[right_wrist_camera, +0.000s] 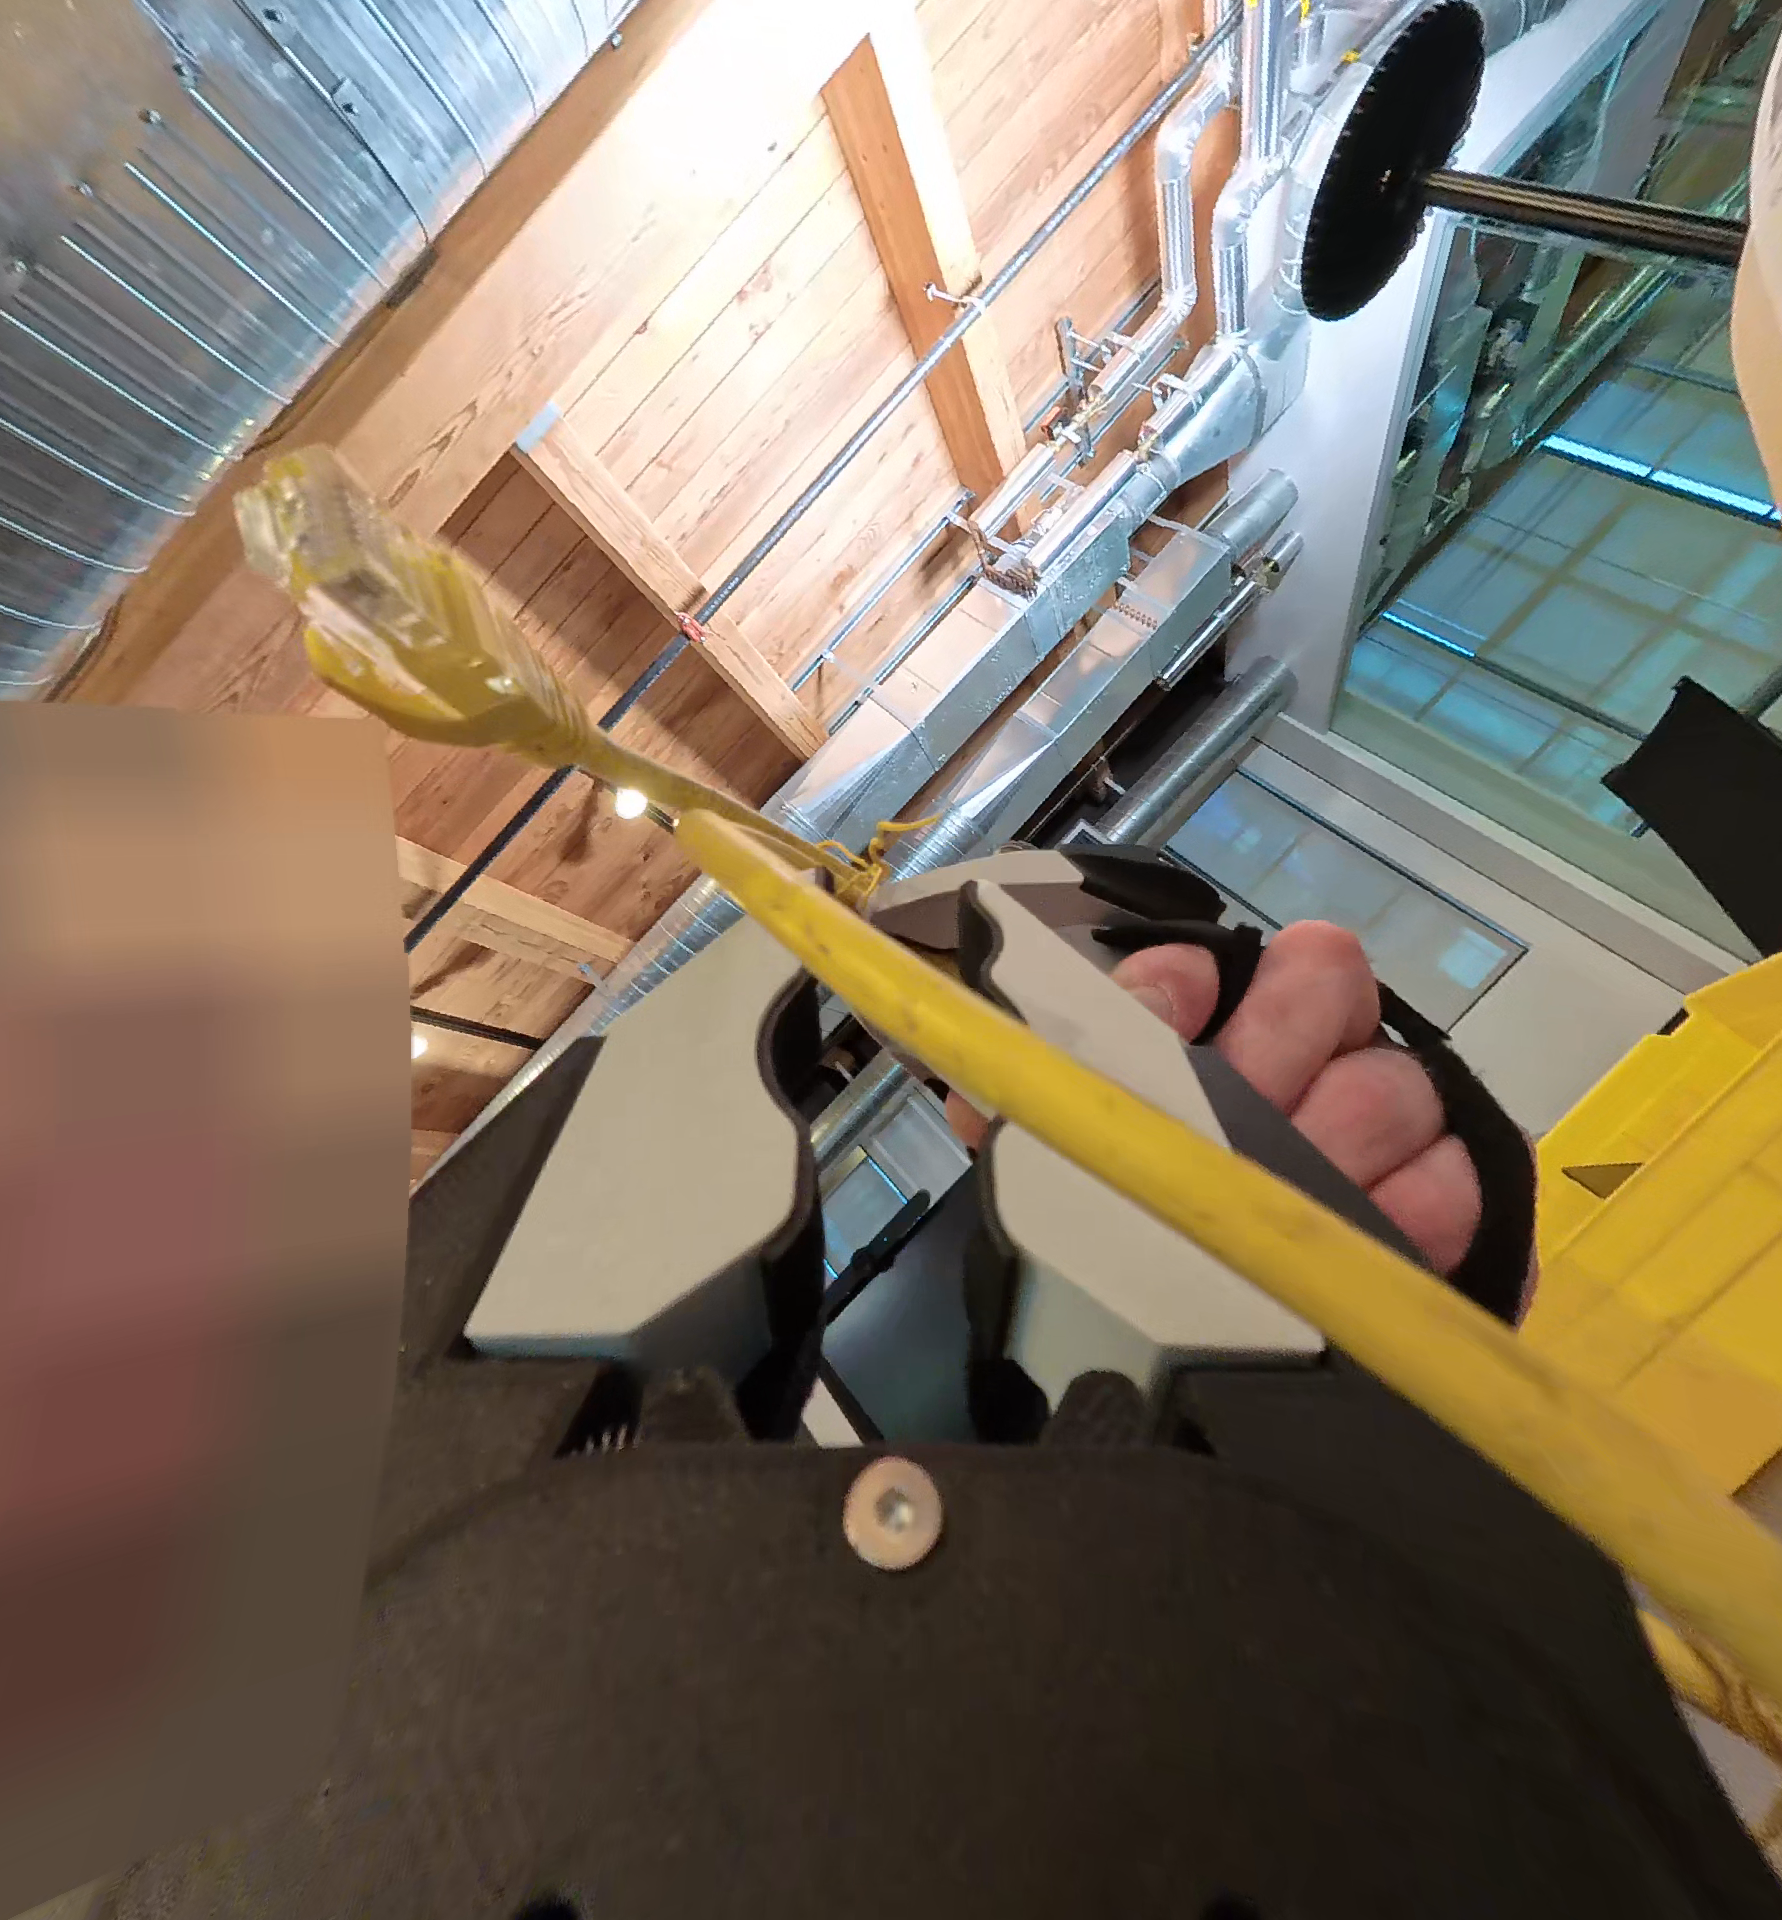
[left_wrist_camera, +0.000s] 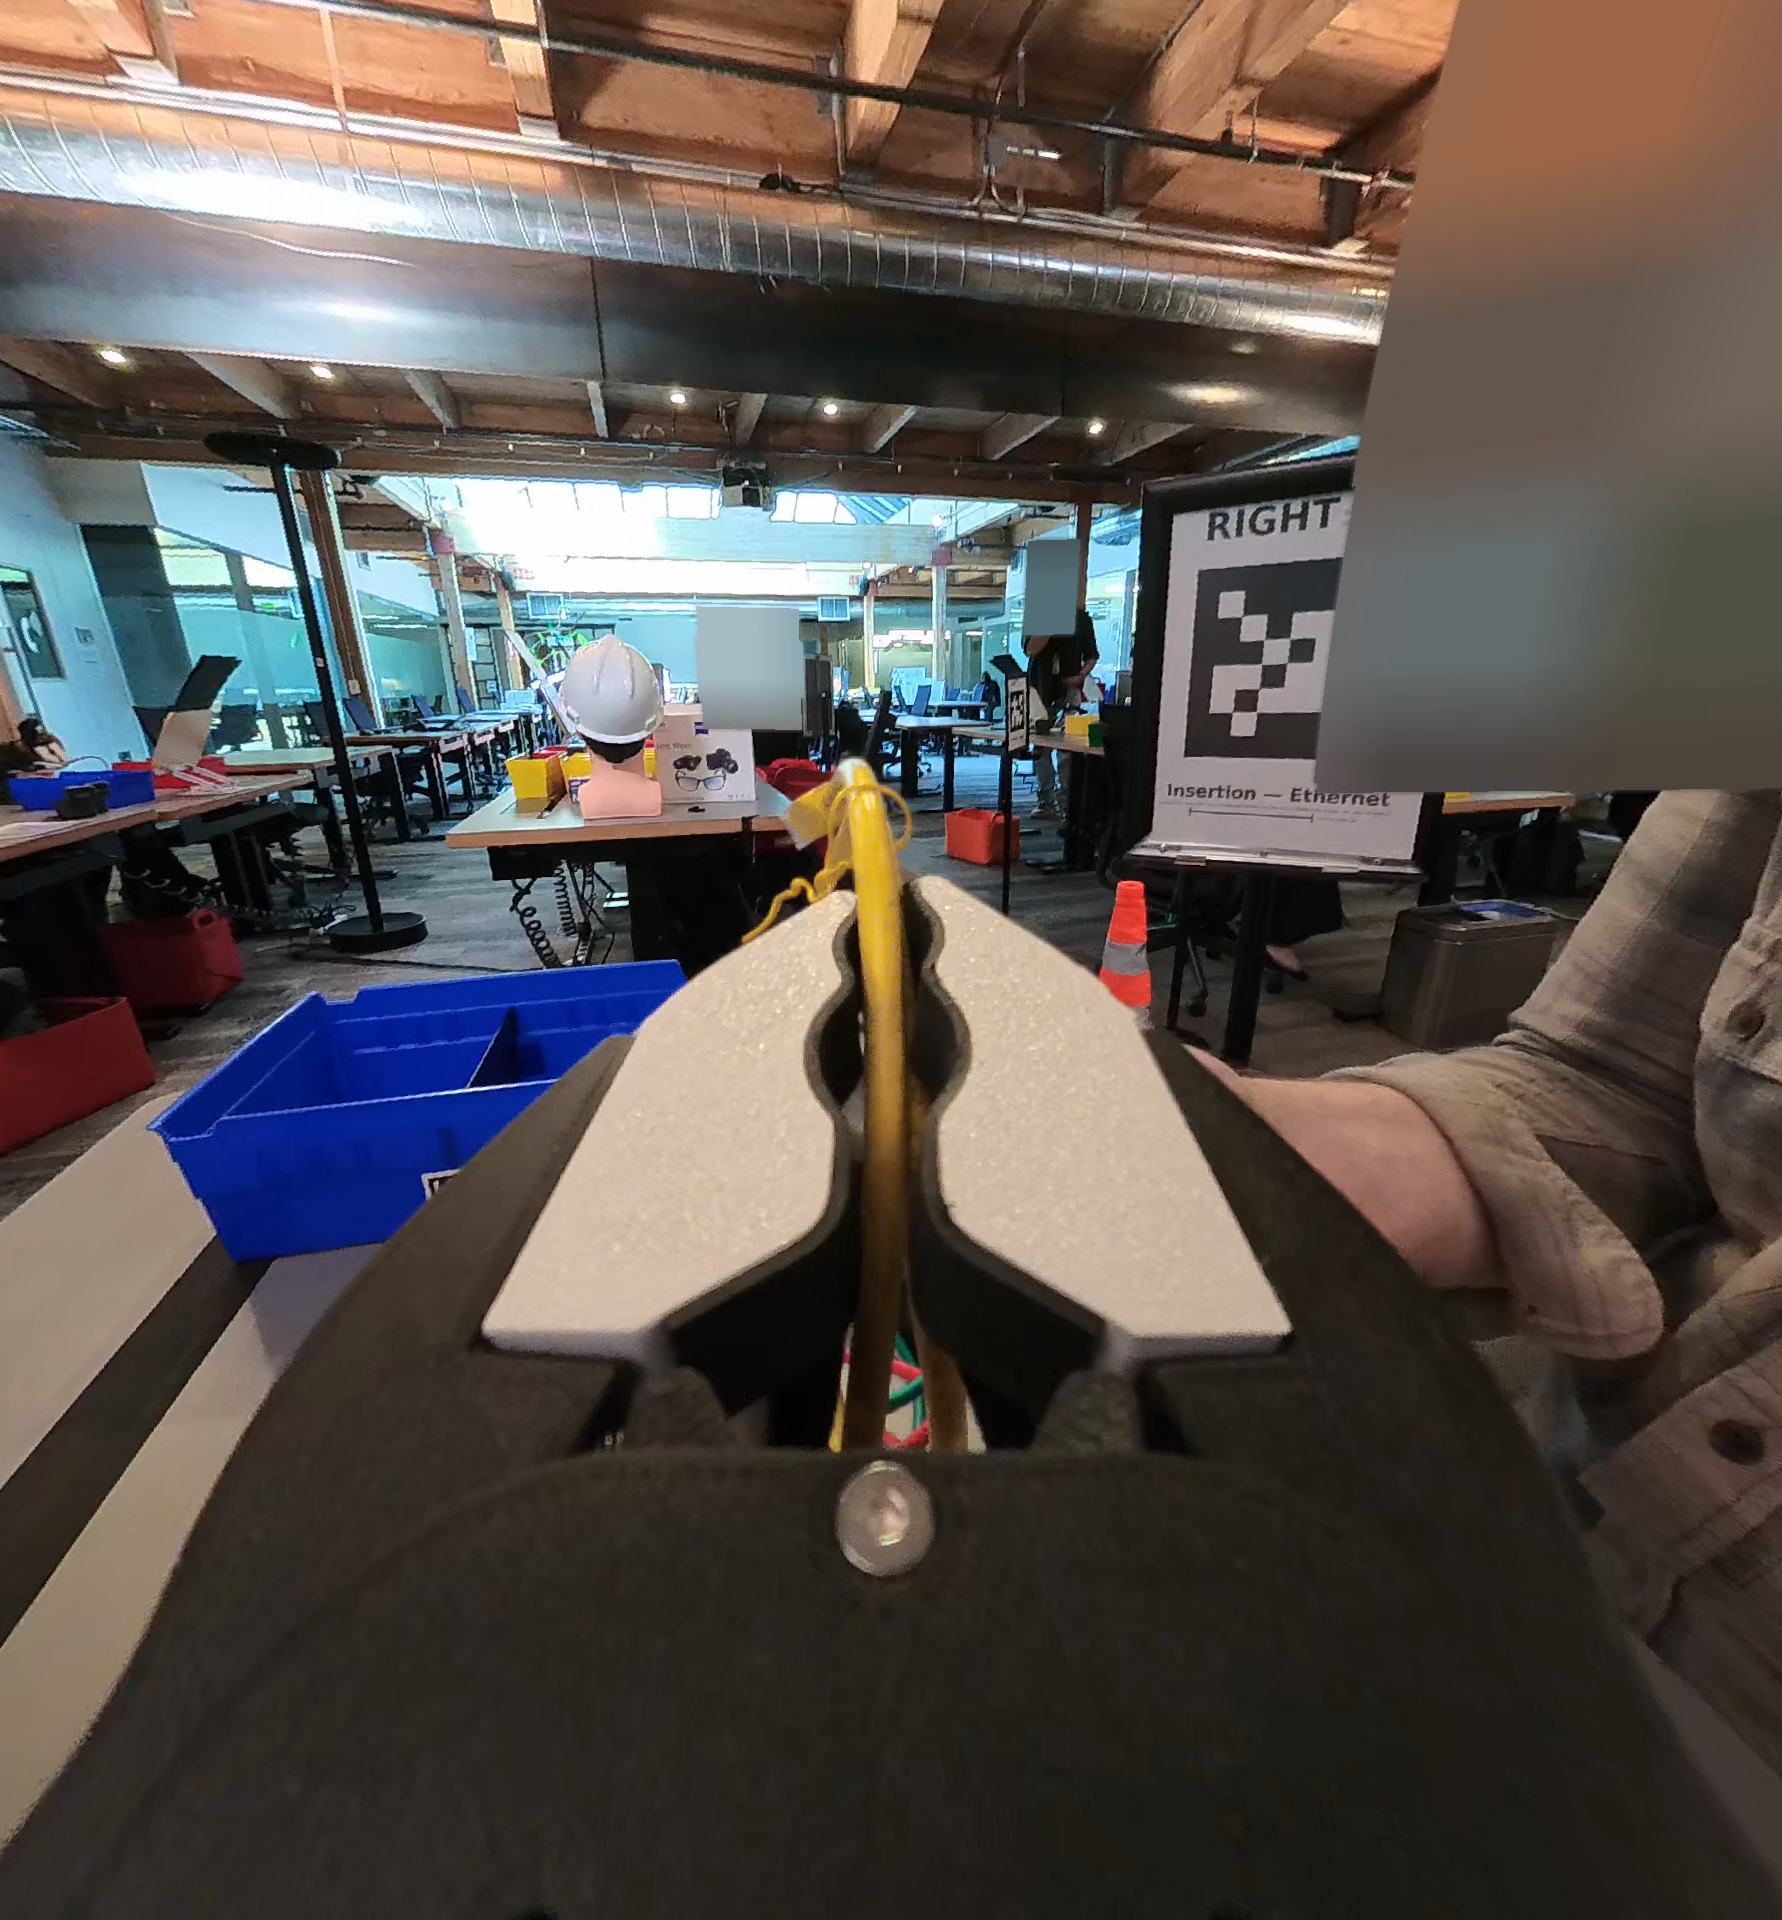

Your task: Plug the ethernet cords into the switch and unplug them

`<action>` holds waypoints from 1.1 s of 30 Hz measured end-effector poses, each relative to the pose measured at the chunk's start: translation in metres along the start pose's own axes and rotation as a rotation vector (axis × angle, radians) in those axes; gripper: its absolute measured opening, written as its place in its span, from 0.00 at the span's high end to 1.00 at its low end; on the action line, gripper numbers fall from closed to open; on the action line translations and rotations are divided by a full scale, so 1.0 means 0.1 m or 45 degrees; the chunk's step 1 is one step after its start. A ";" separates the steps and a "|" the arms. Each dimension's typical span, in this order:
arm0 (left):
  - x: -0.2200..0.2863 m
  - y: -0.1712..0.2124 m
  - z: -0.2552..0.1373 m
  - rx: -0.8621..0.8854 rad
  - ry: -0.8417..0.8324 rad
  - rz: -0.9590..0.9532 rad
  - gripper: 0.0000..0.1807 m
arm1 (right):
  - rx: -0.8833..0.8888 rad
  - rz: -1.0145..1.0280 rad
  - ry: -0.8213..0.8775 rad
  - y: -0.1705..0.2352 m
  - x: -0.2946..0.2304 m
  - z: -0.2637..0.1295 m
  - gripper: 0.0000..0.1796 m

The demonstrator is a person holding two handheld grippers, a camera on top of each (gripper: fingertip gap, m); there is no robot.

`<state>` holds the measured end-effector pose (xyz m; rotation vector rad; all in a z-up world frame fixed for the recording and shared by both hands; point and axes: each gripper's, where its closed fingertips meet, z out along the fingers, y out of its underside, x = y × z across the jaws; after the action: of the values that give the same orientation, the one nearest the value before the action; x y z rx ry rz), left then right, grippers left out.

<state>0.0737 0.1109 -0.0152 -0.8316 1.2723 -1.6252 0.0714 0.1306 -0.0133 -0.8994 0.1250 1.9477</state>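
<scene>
My left gripper (left_wrist_camera: 887,899) is shut on a yellow ethernet cord (left_wrist_camera: 882,1039), which runs up between its pads and out past the tips. In the right wrist view, which looks up at the ceiling, the same cord (right_wrist_camera: 1126,1091) crosses from lower right to upper left. It ends in a clear plug (right_wrist_camera: 357,561) that hangs free in the air. The left gripper (right_wrist_camera: 934,904), held by a hand (right_wrist_camera: 1323,1060), clamps the cord just behind the plug. My right gripper (right_wrist_camera: 887,1060) is open and empty; the cord passes in front of its right finger. No switch is in view.
A blue divided bin (left_wrist_camera: 399,1081) sits on the table (left_wrist_camera: 25,1371) at the left. Red and green cords (left_wrist_camera: 902,1392) show below the left gripper. A yellow bin (right_wrist_camera: 1697,1195) is at the right. A sign stand (left_wrist_camera: 1271,675), orange cone (left_wrist_camera: 1126,945) and sleeve (left_wrist_camera: 1645,1143) are on the right. My two grippers' fingertips are within a few centimetres of each other.
</scene>
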 end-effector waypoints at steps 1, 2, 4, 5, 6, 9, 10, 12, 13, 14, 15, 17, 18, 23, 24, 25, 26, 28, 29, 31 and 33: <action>0.00 0.01 0.00 -0.008 0.003 0.002 0.98 | -0.008 -0.012 0.015 0.01 0.02 0.00 0.89; 0.02 0.01 0.01 -0.012 0.011 0.000 0.98 | -0.015 -0.015 0.020 0.02 0.03 0.00 0.89; 0.01 0.03 0.02 -0.023 0.006 0.003 0.98 | -0.013 -0.008 0.010 0.01 0.02 0.01 0.91; 0.02 0.03 0.02 -0.025 0.008 0.004 0.98 | -0.014 -0.024 0.017 0.01 0.02 0.01 0.91; 0.02 0.03 0.02 -0.025 0.014 0.002 0.98 | -0.016 -0.027 0.018 0.01 0.02 0.01 0.91; 0.02 0.04 0.02 -0.035 0.016 0.005 0.98 | -0.013 -0.011 0.012 0.01 0.02 0.00 0.91; 0.03 0.05 0.02 -0.041 0.020 0.004 0.98 | -0.016 -0.009 0.011 0.02 0.02 0.00 0.91; 0.04 0.06 0.02 -0.053 0.030 0.001 0.98 | -0.028 -0.015 0.018 0.02 0.03 -0.01 0.92; 0.04 0.06 0.02 -0.060 0.030 0.006 0.98 | -0.032 -0.021 0.026 0.03 0.04 -0.01 0.93; 0.04 0.07 0.02 -0.067 0.028 0.011 0.98 | -0.034 -0.028 0.033 0.03 0.04 -0.01 0.93; 0.04 0.07 0.02 -0.072 0.028 0.013 0.98 | -0.036 -0.043 0.043 0.03 0.04 -0.01 0.94; 0.05 0.07 0.03 -0.074 0.032 0.015 0.98 | -0.043 -0.092 0.067 0.03 0.04 -0.02 0.95; 0.05 0.07 0.03 -0.074 0.028 0.015 0.98 | -0.035 -0.122 0.068 0.02 0.03 -0.02 0.99; 0.03 0.05 0.04 -0.044 0.028 -0.037 0.98 | -0.055 -0.300 0.146 0.00 -0.02 -0.01 1.00; 0.00 0.06 0.04 -0.052 0.010 -0.036 0.98 | -0.049 -0.317 0.153 -0.02 -0.02 -0.02 1.00; 0.00 0.06 0.03 -0.051 0.004 -0.041 0.98 | -0.043 -0.325 0.153 -0.03 -0.03 -0.03 1.00; -0.01 0.06 0.03 -0.048 0.006 -0.052 0.98 | -0.036 -0.339 0.159 -0.04 -0.03 -0.04 1.00; -0.02 0.06 0.04 -0.041 0.005 -0.062 0.98 | -0.034 -0.369 0.180 -0.04 -0.04 -0.06 1.00; -0.01 0.06 0.04 -0.037 0.009 -0.069 0.98 | -0.035 -0.387 0.189 -0.04 -0.04 -0.06 1.00; -0.03 0.07 0.05 -0.040 -0.001 -0.081 0.98 | -0.018 -0.443 0.211 -0.07 -0.07 -0.08 1.00; -0.04 0.07 0.06 -0.036 -0.007 -0.105 0.98 | -0.018 -0.517 0.244 -0.10 -0.09 -0.11 1.00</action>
<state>0.0821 0.1120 -0.0204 -0.9166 1.2744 -1.6720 0.0876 0.1248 -0.0123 -1.0318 0.0355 1.4883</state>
